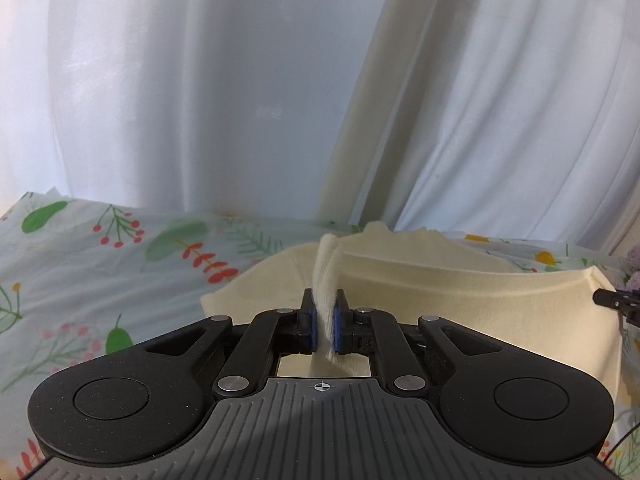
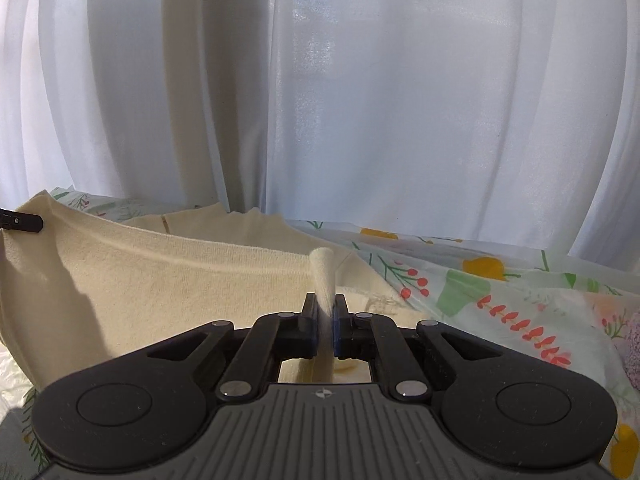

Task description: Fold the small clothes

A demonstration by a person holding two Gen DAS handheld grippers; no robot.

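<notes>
A cream knitted garment [image 1: 460, 304] is lifted over a floral sheet [image 1: 100, 272]. My left gripper [image 1: 325, 300] is shut on a bunched edge of the garment at its left end. My right gripper [image 2: 325, 302] is shut on a bunched edge at the garment's right end; the cream garment [image 2: 180, 288] stretches away to the left between the two. The tip of the right gripper shows at the right edge of the left wrist view [image 1: 612, 300]. The tip of the left gripper shows at the left edge of the right wrist view [image 2: 22, 222].
White sheer curtains [image 1: 200, 80] hang close behind the bed, with a cream curtain strip [image 1: 372, 100] among them. The floral sheet [image 2: 500, 292] spreads to the right. A mauve fuzzy item [image 2: 628, 344] lies at the far right.
</notes>
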